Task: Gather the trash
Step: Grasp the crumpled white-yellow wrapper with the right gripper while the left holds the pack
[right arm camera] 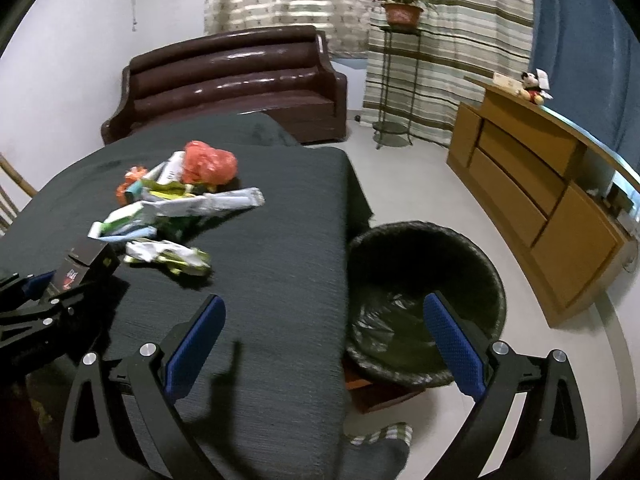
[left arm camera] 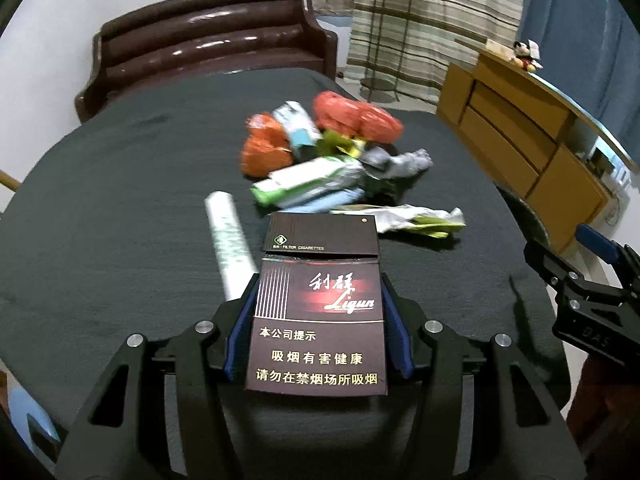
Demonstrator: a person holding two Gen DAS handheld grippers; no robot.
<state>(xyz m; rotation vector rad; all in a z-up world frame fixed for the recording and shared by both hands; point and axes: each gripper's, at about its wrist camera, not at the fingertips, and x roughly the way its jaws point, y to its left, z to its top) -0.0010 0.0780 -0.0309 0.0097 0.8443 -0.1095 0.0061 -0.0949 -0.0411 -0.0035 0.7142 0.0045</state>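
Note:
My left gripper (left arm camera: 319, 284) is shut on a dark cigarette pack (left arm camera: 320, 312), held just above the dark table (left arm camera: 100, 240); the pack's lid is flipped open. The pack and left gripper also show in the right wrist view (right arm camera: 86, 264). A pile of trash (left arm camera: 320, 148) lies ahead: orange plastic bags, green-white wrappers, a white roll (left arm camera: 230, 240) and a crumpled wrapper (left arm camera: 412, 220). My right gripper (right arm camera: 324, 308) is open and empty over the table's right edge, above a black-lined trash bin (right arm camera: 424, 304) on the floor.
A brown sofa (right arm camera: 232, 80) stands beyond the table. A wooden cabinet (right arm camera: 540, 200) with a plush toy lines the right wall. A plant stand (right arm camera: 400, 80) stands by the striped curtains. A cloth (right arm camera: 380, 436) lies on the floor near the bin.

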